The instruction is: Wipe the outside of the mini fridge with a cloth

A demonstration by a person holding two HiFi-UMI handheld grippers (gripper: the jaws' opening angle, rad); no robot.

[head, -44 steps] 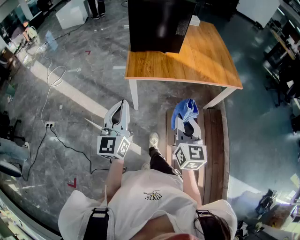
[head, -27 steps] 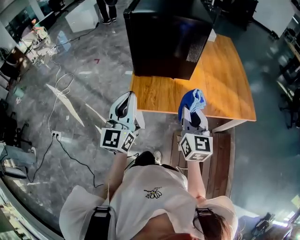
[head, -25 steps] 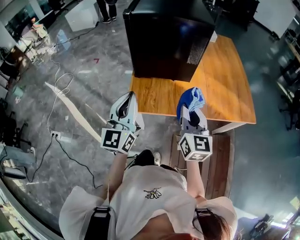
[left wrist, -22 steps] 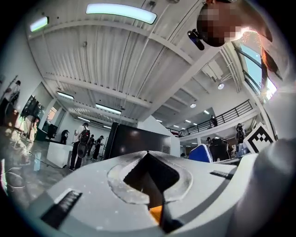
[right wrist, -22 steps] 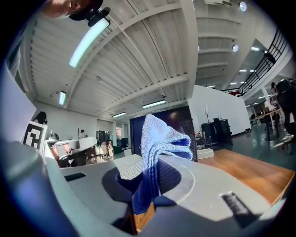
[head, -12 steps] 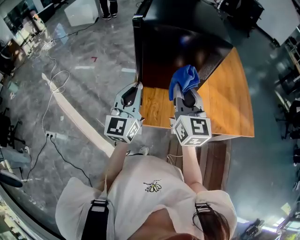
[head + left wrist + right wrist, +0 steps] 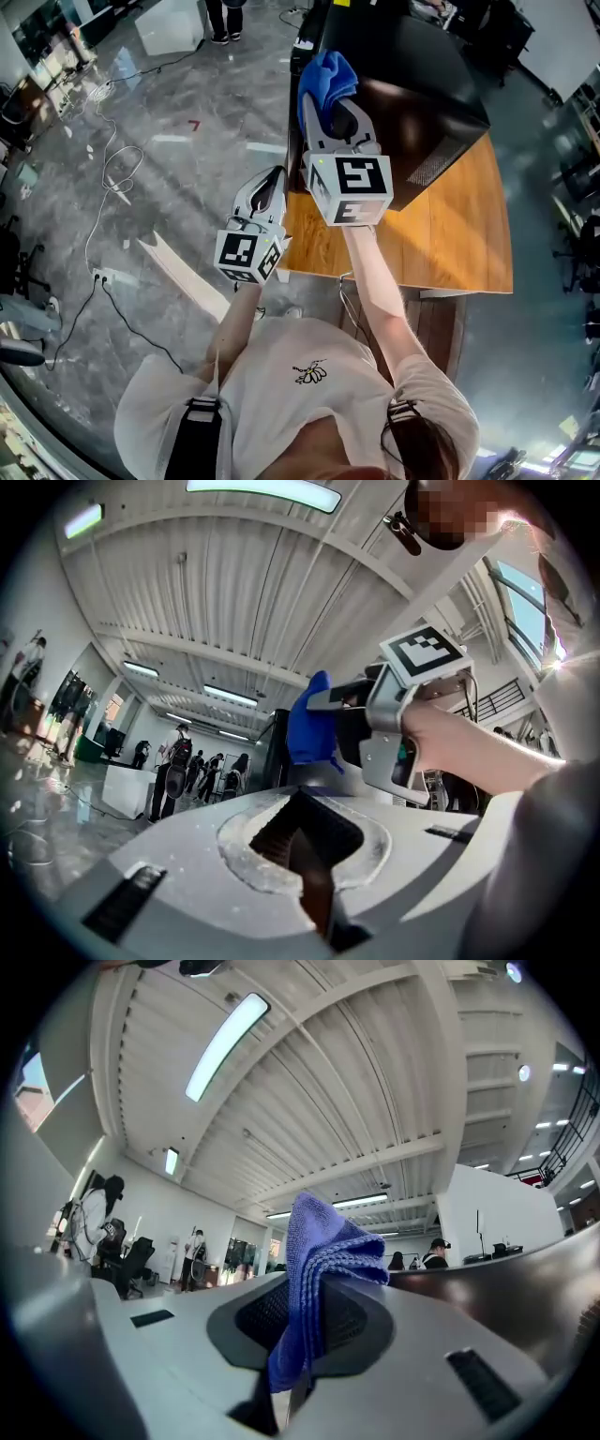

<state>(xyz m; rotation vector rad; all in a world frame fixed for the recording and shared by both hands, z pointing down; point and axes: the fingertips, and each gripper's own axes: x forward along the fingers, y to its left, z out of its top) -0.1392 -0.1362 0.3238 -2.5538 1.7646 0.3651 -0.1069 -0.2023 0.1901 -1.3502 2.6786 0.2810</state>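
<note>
The black mini fridge (image 7: 412, 84) stands on a wooden table (image 7: 450, 234). My right gripper (image 7: 323, 98) is raised high over the fridge's near left top edge and is shut on a blue cloth (image 7: 328, 73). Seen from the right gripper view, the cloth (image 7: 314, 1260) sticks up out of the closed jaws, with the fridge's dark top (image 7: 525, 1283) at the right. My left gripper (image 7: 275, 180) hangs lower, by the table's left front corner, shut and holding nothing. The left gripper view looks up at the cloth (image 7: 309, 719) and the fridge (image 7: 279, 752) behind it.
Grey stone floor lies left of the table, with loose cables (image 7: 108, 173) and a power strip (image 7: 98, 275). A white box (image 7: 169, 23) and a person's legs (image 7: 225, 11) are at the back. People stand in the distance (image 7: 178, 761).
The person has stepped up to the table. The right gripper rose with the cloth from table-edge height to the fridge's top left. The left gripper stayed low by the table edge.
</note>
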